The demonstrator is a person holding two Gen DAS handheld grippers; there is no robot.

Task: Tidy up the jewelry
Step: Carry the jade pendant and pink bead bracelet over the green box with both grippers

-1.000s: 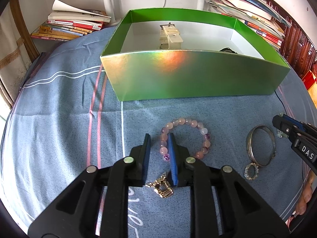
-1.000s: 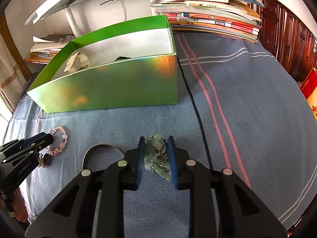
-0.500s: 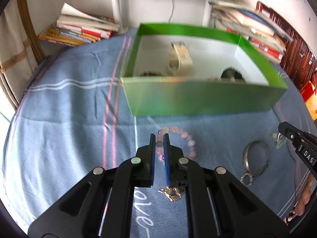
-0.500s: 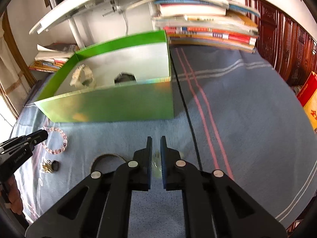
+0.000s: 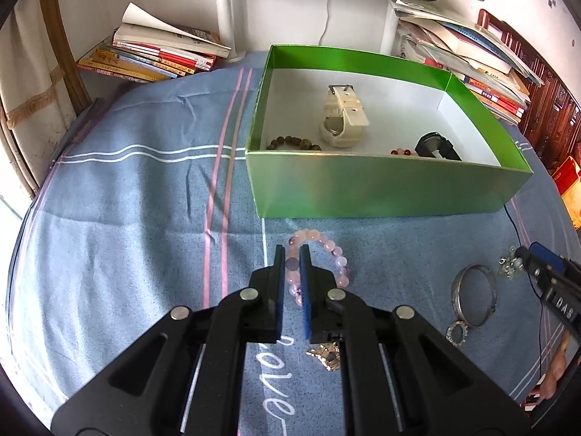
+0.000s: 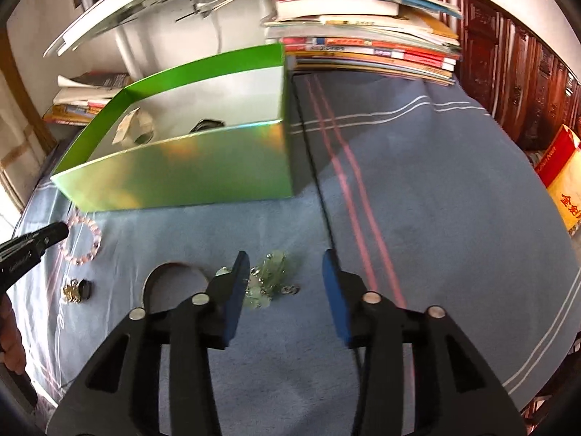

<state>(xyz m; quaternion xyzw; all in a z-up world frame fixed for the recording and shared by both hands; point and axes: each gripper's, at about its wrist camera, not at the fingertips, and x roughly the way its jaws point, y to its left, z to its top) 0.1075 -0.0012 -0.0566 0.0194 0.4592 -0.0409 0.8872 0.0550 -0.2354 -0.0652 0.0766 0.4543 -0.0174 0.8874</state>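
Note:
My left gripper [image 5: 291, 250] is shut on the pink bead bracelet [image 5: 328, 247], gripping its left side just above the blue cloth. The green box [image 5: 385, 189] stands behind it and holds a cream watch [image 5: 343, 118], a dark bead bracelet [image 5: 292, 142] and a black watch [image 5: 435, 145]. My right gripper [image 6: 285, 258] is open and empty over a pale green necklace [image 6: 268, 279] lying on the cloth. A silver bangle [image 5: 474, 299], a small ring [image 5: 456, 332] and a gold brooch [image 5: 326, 354] lie near the front.
Book stacks [image 5: 152, 54] stand behind the box at the left and at the right [image 6: 363, 47]. A white lamp post [image 5: 225, 7] rises at the back. A red and yellow box [image 6: 564, 181] sits at the right table edge.
My right gripper opened and let the green necklace fall to the cloth. My left gripper stayed shut on the pink bracelet and rose, so the box's inside now shows.

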